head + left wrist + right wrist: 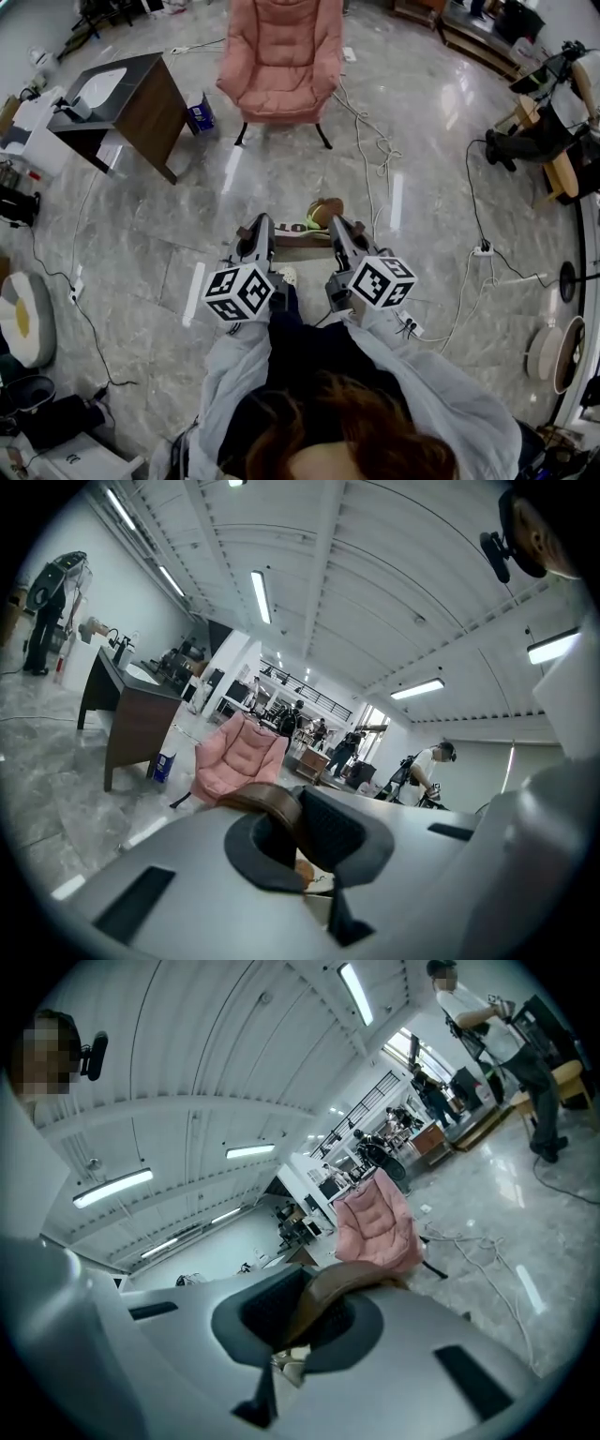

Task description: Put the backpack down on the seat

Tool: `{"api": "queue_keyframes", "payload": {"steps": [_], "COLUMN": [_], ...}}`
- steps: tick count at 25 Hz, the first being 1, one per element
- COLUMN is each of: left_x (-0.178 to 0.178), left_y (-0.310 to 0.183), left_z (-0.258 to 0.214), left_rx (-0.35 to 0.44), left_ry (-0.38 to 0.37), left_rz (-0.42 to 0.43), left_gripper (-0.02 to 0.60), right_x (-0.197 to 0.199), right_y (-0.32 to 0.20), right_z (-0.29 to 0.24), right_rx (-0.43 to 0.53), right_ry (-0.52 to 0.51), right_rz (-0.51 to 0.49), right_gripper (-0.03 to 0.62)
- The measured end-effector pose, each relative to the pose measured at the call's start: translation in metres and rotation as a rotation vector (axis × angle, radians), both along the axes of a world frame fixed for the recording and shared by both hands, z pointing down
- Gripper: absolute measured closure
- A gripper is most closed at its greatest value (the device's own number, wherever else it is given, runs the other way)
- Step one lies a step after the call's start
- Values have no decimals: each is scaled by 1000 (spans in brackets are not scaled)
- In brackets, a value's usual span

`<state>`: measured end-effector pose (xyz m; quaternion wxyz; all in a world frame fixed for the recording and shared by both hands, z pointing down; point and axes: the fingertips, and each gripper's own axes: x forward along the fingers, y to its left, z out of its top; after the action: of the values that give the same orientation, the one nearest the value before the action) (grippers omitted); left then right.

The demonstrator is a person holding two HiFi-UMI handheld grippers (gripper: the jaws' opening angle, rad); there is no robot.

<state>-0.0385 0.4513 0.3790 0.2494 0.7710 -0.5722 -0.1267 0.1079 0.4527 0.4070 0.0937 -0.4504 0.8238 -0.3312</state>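
Note:
A pink padded armchair (281,56) stands on the marble floor ahead of me, its seat bare. I hold the backpack low in front of my body by a brown strap (302,246). Only a tan, green and white bit of the backpack (319,216) shows past the strap. My left gripper (258,232) is shut on the strap's left end and my right gripper (341,231) on its right end. In the left gripper view the brown strap (267,803) bends through the left gripper (309,846), with the armchair (234,757) beyond. The right gripper (291,1335) shows the strap (342,1283) the same way, below the armchair (380,1222).
A dark wooden desk (131,98) stands left of the chair with a blue box (199,112) beside it. Cables (367,131) trail over the floor right of the chair to a power strip (483,250). Gear and a person (544,141) crowd the right edge.

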Motion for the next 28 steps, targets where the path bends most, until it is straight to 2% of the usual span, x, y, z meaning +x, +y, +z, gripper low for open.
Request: {"api": "queue_keyframes", "payload": {"steps": [6,15,20,28], "left_x": [-24,-71,-86,-102], "left_y": [-59,-141,-165,-180], "left_z": [-12,-3,0,13], "left_rx": [23,-2,9,-34], "left_ry": [-23,-39,-70,16], "left_rz": [16,21,12,-8], "left_gripper": [568,568,568,568], "right_x": [-26,-75,-92,-105], "right_y": [-60,-142,-162,-182], "right_z": [-10,2,9,13], "right_rx": [16,-18,-18,-39], "right_ry": [-1,-44,-27,-8], "right_rz": [0,-12,-24,-45], "right_gripper": [586,586,586,586]}}
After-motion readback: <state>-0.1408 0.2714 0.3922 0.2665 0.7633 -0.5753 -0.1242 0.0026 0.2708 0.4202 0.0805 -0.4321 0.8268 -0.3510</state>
